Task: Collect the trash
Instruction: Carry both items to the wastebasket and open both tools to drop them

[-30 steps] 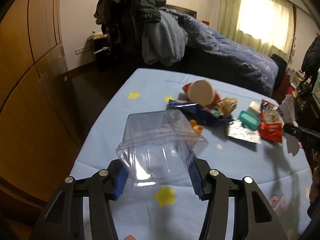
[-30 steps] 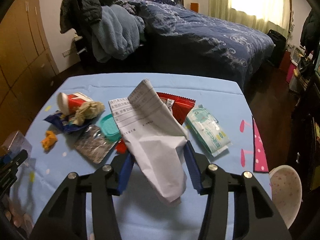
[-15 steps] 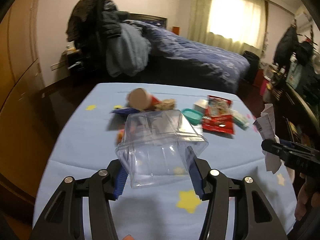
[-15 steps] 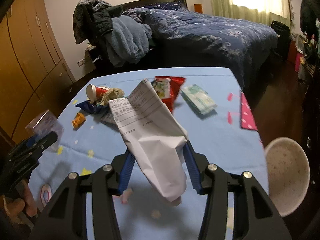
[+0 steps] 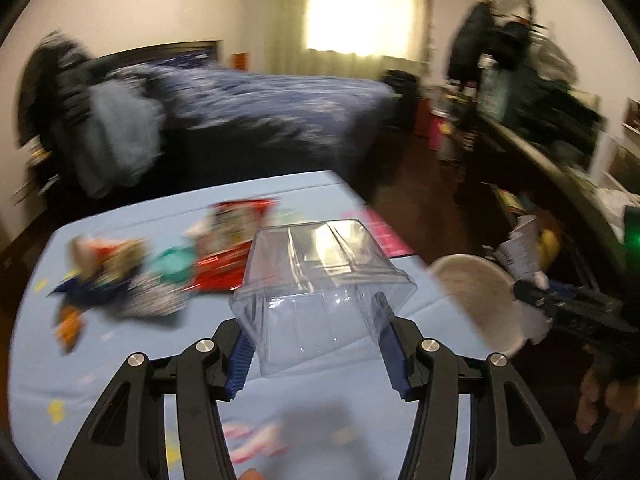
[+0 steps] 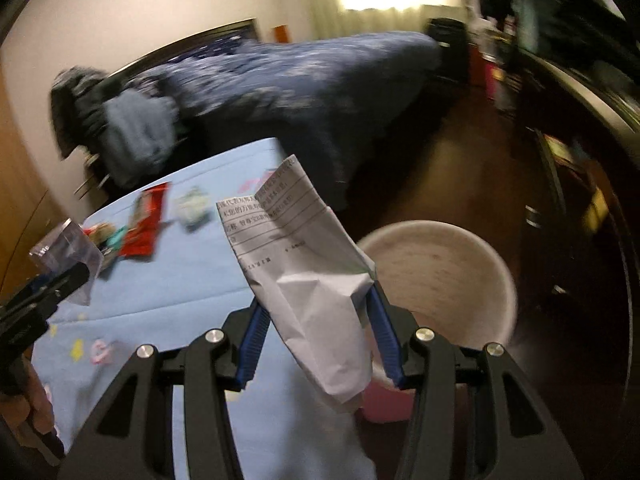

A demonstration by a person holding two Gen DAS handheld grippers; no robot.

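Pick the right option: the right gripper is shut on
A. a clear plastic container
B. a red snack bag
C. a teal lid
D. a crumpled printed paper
D. In the right wrist view, the right gripper has its blue pads pressed against a crumpled printed paper, held near the white bin; the clear plastic container sits in the left gripper instead.

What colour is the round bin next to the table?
The bin looks whitish-cream, faintly speckled inside. The right wrist view shows it best.
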